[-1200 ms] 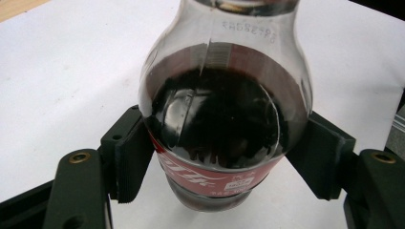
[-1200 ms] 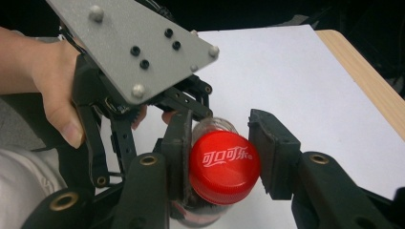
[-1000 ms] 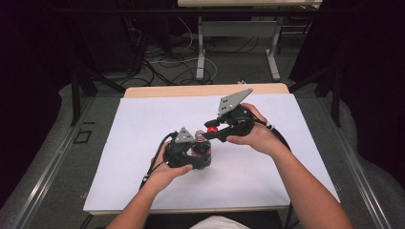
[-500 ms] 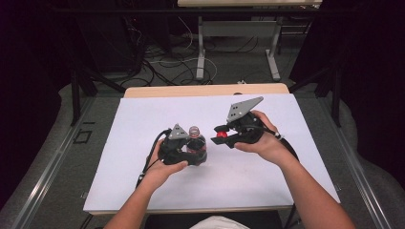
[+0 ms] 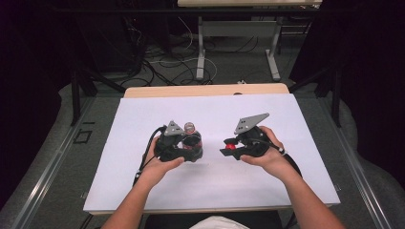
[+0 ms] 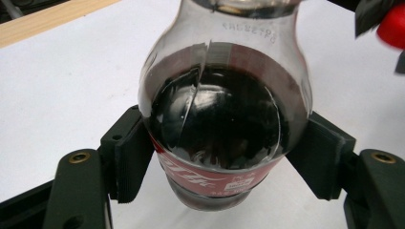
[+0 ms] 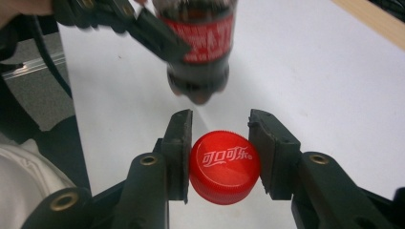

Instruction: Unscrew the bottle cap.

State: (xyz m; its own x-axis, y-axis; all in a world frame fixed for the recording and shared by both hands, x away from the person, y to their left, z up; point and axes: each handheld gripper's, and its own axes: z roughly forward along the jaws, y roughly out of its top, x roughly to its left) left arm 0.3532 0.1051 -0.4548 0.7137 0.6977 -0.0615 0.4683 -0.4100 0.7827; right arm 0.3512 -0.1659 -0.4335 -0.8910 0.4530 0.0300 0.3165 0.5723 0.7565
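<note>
A small cola bottle (image 5: 191, 138) with dark drink and a red label, its mouth uncapped, is held just above the white table (image 5: 143, 119). My left gripper (image 5: 187, 147) is shut on the cola bottle (image 6: 224, 124), its pads (image 6: 131, 160) pressing both sides at the label. To the right, my right gripper (image 5: 229, 149) is shut on the bottle's red cap (image 5: 231, 145). In the right gripper view the red cap (image 7: 224, 166) sits between the pads (image 7: 180, 152), logo facing the camera, with the bottle (image 7: 200, 43) and left gripper (image 7: 143, 28) beyond.
A white sheet covers the table (image 5: 296, 119), with a wooden strip (image 5: 205, 90) along the far edge. Bare sheet lies all around both hands. Beyond the table are cables (image 5: 157, 62) on the floor and metal desk legs (image 5: 274, 52).
The right gripper has pulled away to the right with the red cap, off the bottle's mouth. The left gripper with the bottle has shifted slightly left and stays closed.
</note>
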